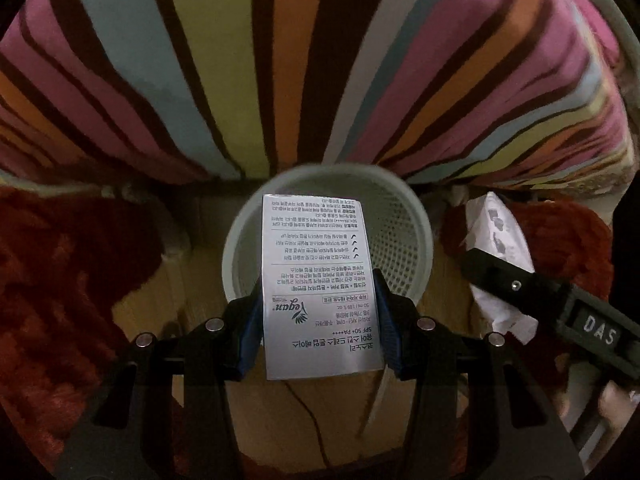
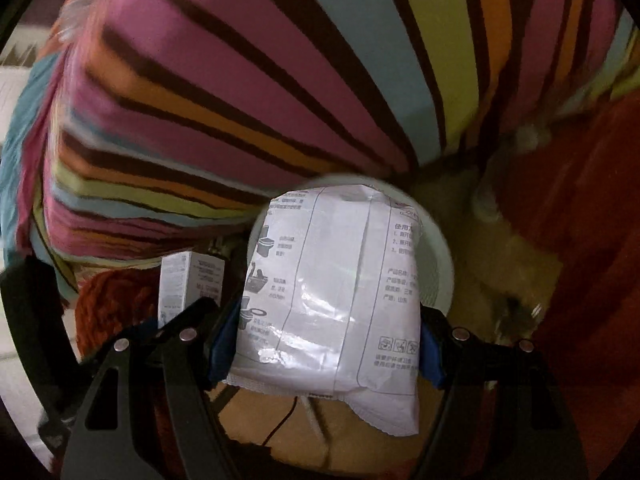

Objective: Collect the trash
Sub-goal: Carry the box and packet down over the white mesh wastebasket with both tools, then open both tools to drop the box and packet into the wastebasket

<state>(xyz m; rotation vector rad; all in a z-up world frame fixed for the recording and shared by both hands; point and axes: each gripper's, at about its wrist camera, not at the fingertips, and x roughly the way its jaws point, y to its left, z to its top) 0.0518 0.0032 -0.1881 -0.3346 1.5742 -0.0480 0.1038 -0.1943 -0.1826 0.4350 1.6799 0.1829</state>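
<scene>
Item: your left gripper [image 1: 320, 320] clamps a printed box [image 1: 320, 280], long axis toward 12 o'clock, over the mesh bin [image 1: 404, 240]. Your right gripper [image 2: 324, 344] clamps a white packet [image 2: 332, 300]; bin [image 2: 438, 264] probably beneath.

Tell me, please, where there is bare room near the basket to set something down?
Bare wooden floor lies left of the mesh basket, bordered by the red rug and the striped bedding. Right of the basket is crowded: the right hand-held gripper with its white packet fills it.
</scene>
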